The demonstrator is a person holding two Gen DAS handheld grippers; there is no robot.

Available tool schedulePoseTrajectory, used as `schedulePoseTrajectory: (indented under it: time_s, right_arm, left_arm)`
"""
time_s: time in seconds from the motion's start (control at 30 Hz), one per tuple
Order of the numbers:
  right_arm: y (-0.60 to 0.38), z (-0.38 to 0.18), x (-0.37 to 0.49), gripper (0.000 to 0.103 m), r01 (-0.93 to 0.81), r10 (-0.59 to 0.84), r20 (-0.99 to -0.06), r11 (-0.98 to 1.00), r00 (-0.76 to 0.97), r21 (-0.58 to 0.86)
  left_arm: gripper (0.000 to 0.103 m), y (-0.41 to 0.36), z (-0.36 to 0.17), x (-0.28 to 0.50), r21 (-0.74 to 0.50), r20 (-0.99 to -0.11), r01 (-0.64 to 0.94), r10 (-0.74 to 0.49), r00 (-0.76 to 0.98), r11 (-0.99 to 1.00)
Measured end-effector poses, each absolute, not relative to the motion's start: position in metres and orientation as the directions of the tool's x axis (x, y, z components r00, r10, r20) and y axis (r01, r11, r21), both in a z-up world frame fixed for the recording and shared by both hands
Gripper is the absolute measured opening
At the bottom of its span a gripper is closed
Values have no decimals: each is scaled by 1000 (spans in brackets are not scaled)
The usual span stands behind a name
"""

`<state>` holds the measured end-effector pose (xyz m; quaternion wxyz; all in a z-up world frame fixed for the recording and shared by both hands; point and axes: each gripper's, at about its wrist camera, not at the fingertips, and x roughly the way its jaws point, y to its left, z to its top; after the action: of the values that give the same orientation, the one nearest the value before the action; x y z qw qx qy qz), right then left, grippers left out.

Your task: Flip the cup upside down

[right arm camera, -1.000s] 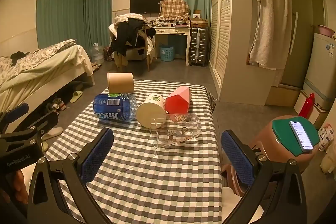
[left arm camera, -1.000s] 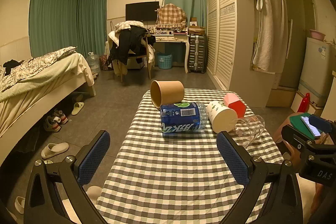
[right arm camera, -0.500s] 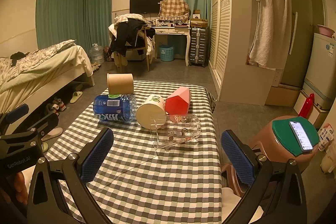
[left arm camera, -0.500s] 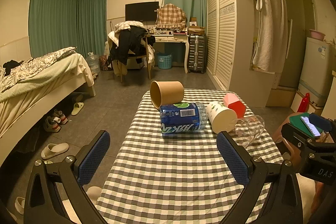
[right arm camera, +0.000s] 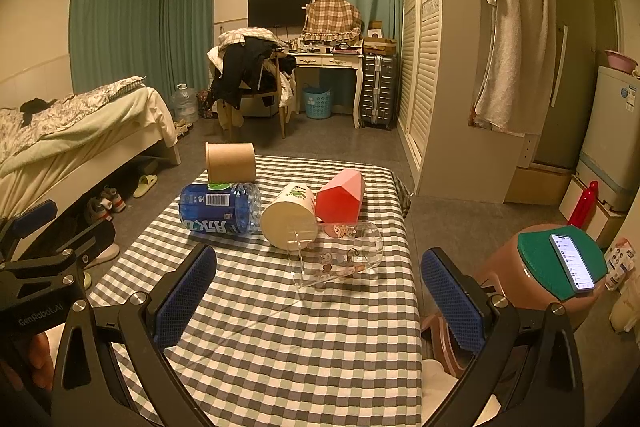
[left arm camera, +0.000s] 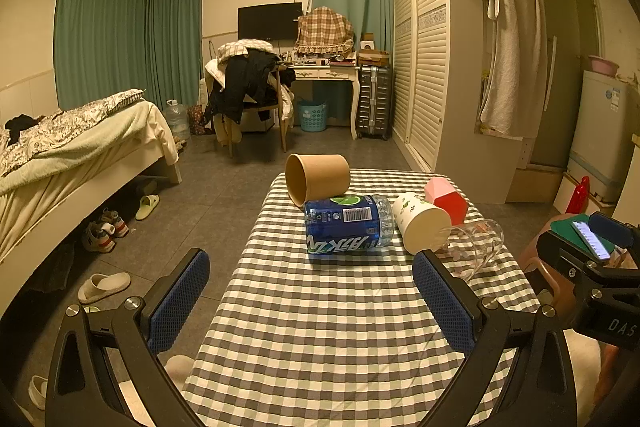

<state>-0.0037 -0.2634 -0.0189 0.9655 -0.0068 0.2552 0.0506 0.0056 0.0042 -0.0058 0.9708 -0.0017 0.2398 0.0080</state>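
Several cups lie on their sides on the checked table [left arm camera: 320,327] [right arm camera: 280,339]: a brown paper cup [left arm camera: 317,177] [right arm camera: 230,161], a white printed paper cup [left arm camera: 420,223] [right arm camera: 290,215], a red faceted cup [left arm camera: 446,199] [right arm camera: 340,197] and a clear glass mug [left arm camera: 474,247] [right arm camera: 336,255]. A blue water bottle [left arm camera: 346,225] [right arm camera: 220,209] lies among them. My left gripper [left arm camera: 308,301] is open and empty, short of the bottle. My right gripper [right arm camera: 318,297] is open and empty, just short of the glass mug.
A brown stool with a green lid and a phone [right arm camera: 560,263] stands right of the table. A bed [left arm camera: 72,155] lies to the left with shoes under it. A chair with clothes [left arm camera: 248,95], a desk and a wardrobe [left arm camera: 440,67] stand behind.
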Motion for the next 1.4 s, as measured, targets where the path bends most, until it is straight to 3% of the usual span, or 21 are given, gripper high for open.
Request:
schedulePoseTrajectory:
  time_s: [1.4]
  right_arm:
    - [-262,-20,-2,103,-92,83,-506,996,859,7]
  left_arm:
    - [103,1,-17,12,-7,-496,-3,-1,869,1000]
